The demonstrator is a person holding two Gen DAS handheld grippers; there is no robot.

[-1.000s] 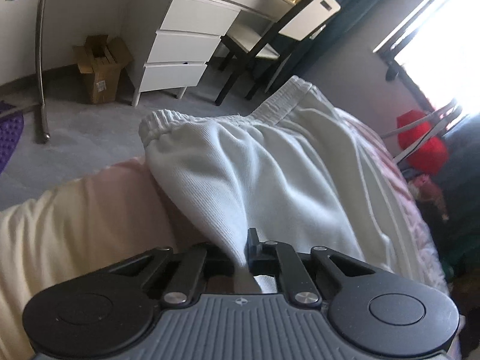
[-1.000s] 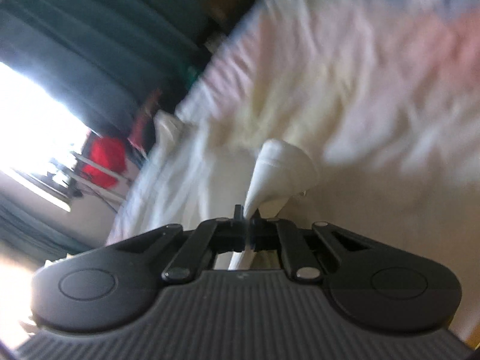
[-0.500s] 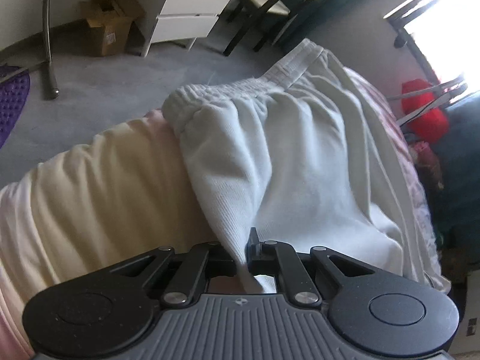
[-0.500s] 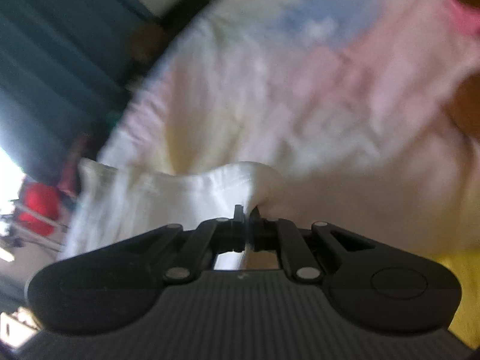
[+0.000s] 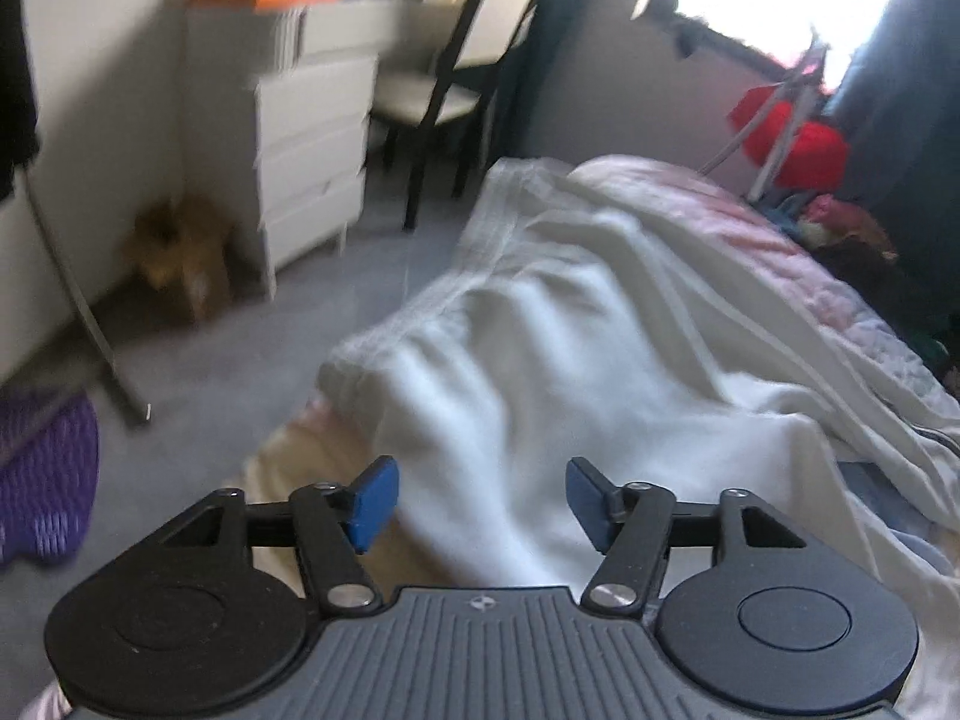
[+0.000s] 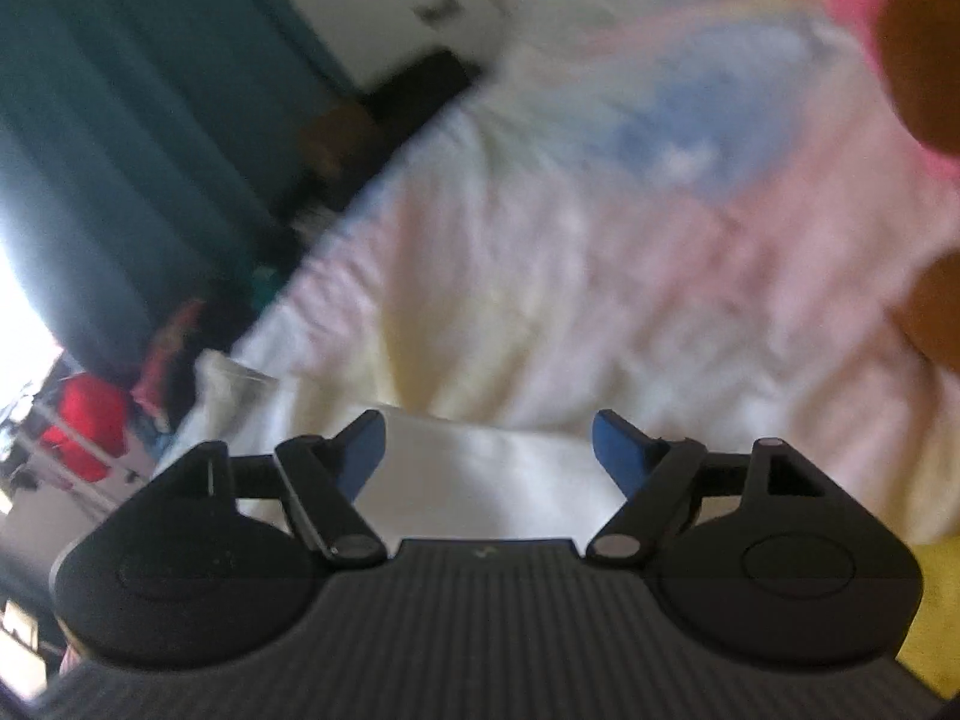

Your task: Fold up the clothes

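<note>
White sweatpants are spread on the bed, over a pastel quilt, waistband end toward the far bed edge next to the floor and dresser. The garment's long axis is seen running from that far waistband back toward the camera and off to the right in the left wrist view. The left hand-held gripper is held above the near part of the cloth, jaws opening, blue pads spread apart with nothing pinched; white fabric is seen between and beyond the pads but is not pressed by them. The right hand-held gripper is likewise opening, pads wide, over a folded white edge of the sweatpants lying just ahead and below; no fabric is gripped there either. Blur is heavy in the right wrist view, so contact of the cloth with the pads cannot be told exactly. Judged from this, a fold has been laid down and both ends are being let go. The next grasp is judged to depend on the far waistband end, which lies straight ahead of the left hand-held gripper and is nearer to it than to the right one, so a forward reach along the long axis is likely needed.
</note>
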